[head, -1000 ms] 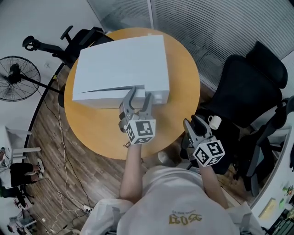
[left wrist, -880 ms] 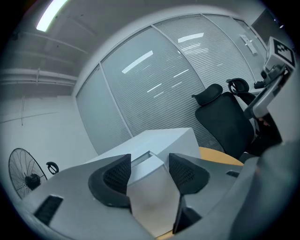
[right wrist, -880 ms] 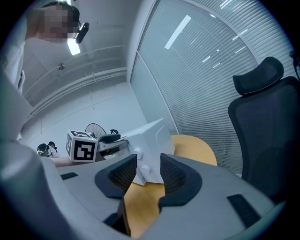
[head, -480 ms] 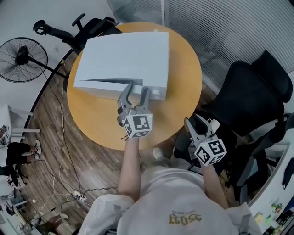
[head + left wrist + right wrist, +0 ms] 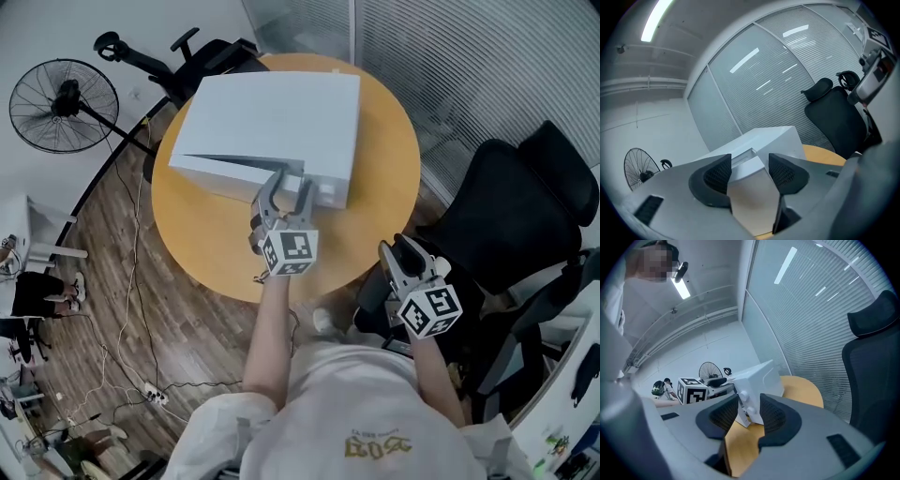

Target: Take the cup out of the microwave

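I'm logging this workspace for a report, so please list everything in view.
microwave: one, white, on the table, door slightly ajar
table: one, wood-coloured, round, in the middle
office chairs: two, black, one right of the table, one behind it
fan: one, black, on the floor at left
power strip: one, white, on the floor at lower left
left claw: one, grey, open at the microwave's door edge
right claw: one, grey, above the right chair, jaws just closing, nothing between them

Round table point(image 5: 211, 246) beneath the left hand-held gripper point(image 5: 288, 184); fan point(image 5: 64, 105) well off its left; black office chair point(image 5: 511, 211) beside the right hand-held gripper point(image 5: 401, 255).
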Action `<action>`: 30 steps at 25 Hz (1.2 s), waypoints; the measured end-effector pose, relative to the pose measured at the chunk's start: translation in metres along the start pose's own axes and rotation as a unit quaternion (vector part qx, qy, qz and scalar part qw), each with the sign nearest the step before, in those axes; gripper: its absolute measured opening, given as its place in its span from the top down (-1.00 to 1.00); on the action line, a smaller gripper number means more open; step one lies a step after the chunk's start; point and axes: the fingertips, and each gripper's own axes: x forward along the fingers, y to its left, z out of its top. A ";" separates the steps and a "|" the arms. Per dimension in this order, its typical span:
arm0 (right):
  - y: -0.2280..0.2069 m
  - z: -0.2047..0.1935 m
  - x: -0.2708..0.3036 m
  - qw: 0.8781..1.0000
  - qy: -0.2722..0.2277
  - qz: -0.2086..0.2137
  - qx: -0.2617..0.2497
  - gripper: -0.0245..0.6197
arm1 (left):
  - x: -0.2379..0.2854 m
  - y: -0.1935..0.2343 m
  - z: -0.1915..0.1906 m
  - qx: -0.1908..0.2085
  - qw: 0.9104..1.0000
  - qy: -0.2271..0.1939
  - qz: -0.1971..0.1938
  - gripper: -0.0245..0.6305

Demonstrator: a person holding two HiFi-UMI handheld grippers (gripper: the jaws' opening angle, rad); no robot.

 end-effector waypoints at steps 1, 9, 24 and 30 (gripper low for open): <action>0.001 0.002 0.000 1.000 -0.002 0.001 -0.003 0.48 | -0.001 0.000 0.000 0.000 1.000 0.000 0.001 0.14; 0.011 0.007 0.002 1.000 -0.003 0.019 -0.017 0.49 | -0.022 -0.006 -0.005 0.008 1.000 0.002 0.008 0.15; 0.054 -0.006 0.018 0.996 0.022 0.070 -0.042 0.49 | -0.050 0.000 -0.013 0.007 1.000 0.008 0.020 0.19; 0.052 -0.008 0.020 0.996 0.027 0.073 -0.042 0.50 | -0.056 -0.001 -0.016 0.013 1.000 0.010 0.026 0.19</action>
